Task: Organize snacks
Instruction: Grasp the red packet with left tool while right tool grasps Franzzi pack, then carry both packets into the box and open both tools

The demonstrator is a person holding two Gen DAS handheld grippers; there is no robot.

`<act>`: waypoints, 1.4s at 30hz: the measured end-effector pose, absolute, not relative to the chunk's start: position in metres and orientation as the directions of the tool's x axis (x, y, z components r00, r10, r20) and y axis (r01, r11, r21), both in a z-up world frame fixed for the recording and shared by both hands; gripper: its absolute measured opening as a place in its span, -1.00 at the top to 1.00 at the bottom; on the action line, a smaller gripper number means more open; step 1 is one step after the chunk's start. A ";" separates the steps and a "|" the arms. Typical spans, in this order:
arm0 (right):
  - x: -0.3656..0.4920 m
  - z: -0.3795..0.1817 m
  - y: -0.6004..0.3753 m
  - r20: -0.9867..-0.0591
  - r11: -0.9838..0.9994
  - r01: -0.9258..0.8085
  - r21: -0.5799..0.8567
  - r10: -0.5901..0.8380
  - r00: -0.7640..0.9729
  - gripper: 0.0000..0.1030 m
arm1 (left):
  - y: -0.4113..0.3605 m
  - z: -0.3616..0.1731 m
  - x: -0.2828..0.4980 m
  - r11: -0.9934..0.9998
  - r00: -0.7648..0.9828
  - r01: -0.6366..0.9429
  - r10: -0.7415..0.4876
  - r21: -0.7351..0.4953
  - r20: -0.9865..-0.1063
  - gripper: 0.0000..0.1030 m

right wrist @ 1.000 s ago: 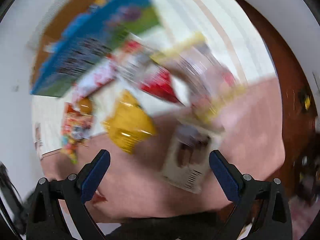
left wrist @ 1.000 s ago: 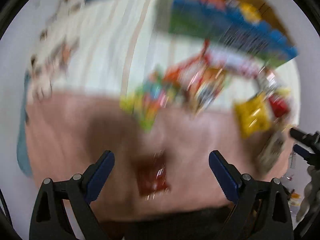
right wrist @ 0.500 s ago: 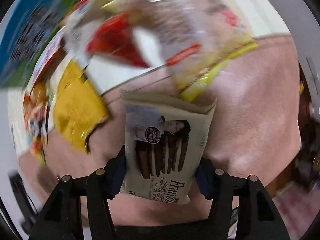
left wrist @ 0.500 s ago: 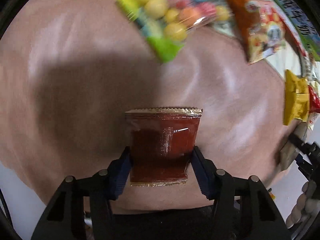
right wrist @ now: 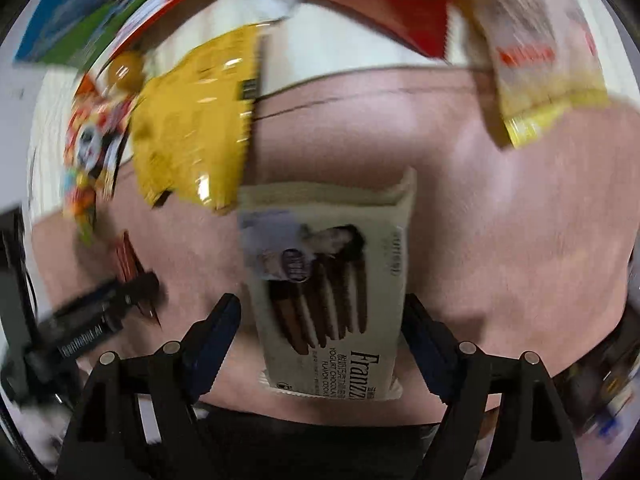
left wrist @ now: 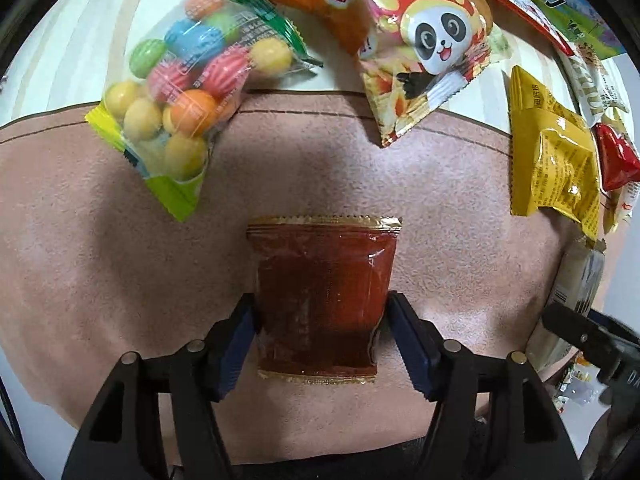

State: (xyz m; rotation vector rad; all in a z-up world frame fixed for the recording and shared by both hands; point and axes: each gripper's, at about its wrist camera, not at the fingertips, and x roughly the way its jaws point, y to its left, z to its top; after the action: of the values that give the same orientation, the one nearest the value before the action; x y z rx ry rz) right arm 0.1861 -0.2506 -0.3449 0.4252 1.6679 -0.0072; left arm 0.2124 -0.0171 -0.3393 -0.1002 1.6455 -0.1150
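In the left wrist view a dark red sachet with gold edges (left wrist: 322, 292) lies on the pink mat (left wrist: 100, 248). My left gripper (left wrist: 320, 320) straddles its lower half, both blue pads touching its sides. In the right wrist view a cream Franzzi cookie pack (right wrist: 330, 292) lies on the mat between my right gripper's (right wrist: 322, 326) pads; the right pad touches it, the left pad stands a little off. The cookie pack's edge also shows in the left wrist view (left wrist: 576, 292).
Beyond the sachet lie a bag of coloured candy balls (left wrist: 188, 92), an orange panda snack bag (left wrist: 416, 48), a yellow packet (left wrist: 554, 164) and a red packet (left wrist: 616, 156). The right wrist view shows the yellow packet (right wrist: 196, 120), a pale yellow-trimmed bag (right wrist: 536, 52) and a blue-green box (right wrist: 92, 8).
Both grippers dropped from open above the table to down around their packs. The left closed onto the red sachet; the right came around the cookie pack and opened slightly on its left side.
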 end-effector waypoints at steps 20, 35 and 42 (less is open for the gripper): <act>0.233 -0.187 -0.254 -0.904 0.901 0.118 0.417 0.398 0.158 -0.17 | -0.100 -0.157 0.257 0.950 0.164 0.142 -0.299 -0.277 -0.940 -0.08; 0.460 -0.136 -0.211 -0.916 0.958 -0.004 0.288 0.277 0.289 -0.17 | -0.064 -0.127 0.470 0.959 0.146 0.077 -0.283 -0.274 -0.948 -0.08; 0.500 -0.213 -0.187 -0.949 0.957 -0.007 0.289 0.288 0.127 -0.17 | -0.068 -0.195 0.510 0.970 -0.033 0.041 -0.237 -0.238 -0.971 -0.08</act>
State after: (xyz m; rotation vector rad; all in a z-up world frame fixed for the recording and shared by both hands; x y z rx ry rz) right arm 0.4998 -0.1871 -0.2135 0.2352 1.4308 0.2174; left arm 0.5101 -0.0677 -0.1945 -0.1535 1.5905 -0.2249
